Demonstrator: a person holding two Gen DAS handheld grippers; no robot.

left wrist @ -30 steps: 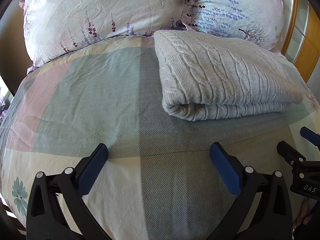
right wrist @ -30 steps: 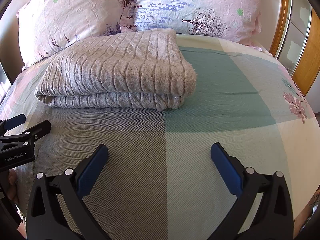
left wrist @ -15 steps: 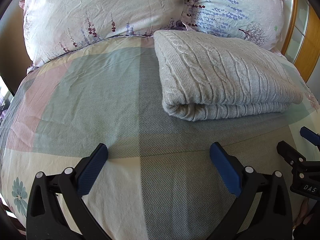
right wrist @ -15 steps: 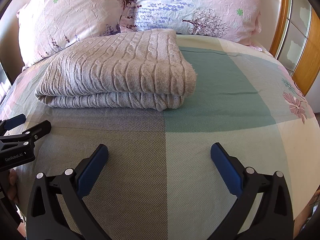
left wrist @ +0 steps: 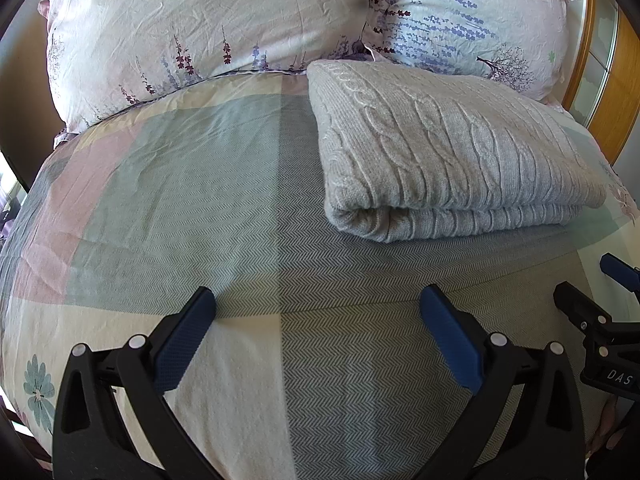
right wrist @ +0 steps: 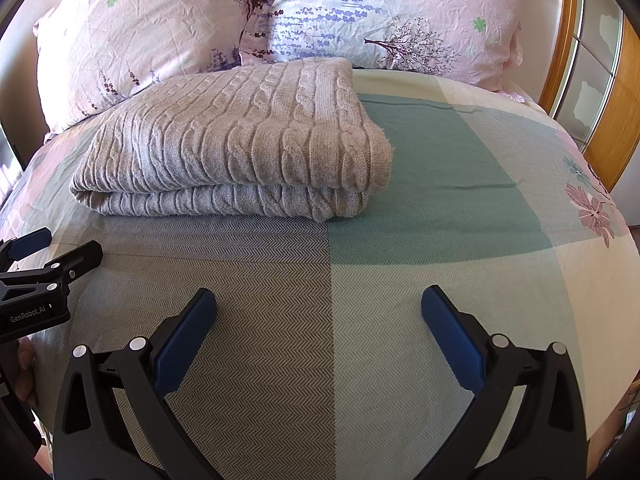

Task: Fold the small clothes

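Lying folded on the patchwork bedspread (left wrist: 180,200), the grey cable-knit sweater (left wrist: 448,152) sits toward the far end of the bed, its far edge just in front of the two floral pillows (left wrist: 208,20). Its long axis runs left to right across the bed, and the cable ribs run the same way. A rounded fold closes the bundle's left end in the left wrist view, and its stacked layers show along the near side; in the right wrist view the sweater (right wrist: 240,136) shows a rounded right end as well.

The left gripper (left wrist: 318,304) hovers over bare bedspread near the sweater, fingers spread wide with nothing between them. The right gripper (right wrist: 319,304) hovers likewise, spread wide and empty, over the bedspread (right wrist: 440,208). Both stand apart from the sweater. A wooden frame (right wrist: 560,48) rises at the far right.
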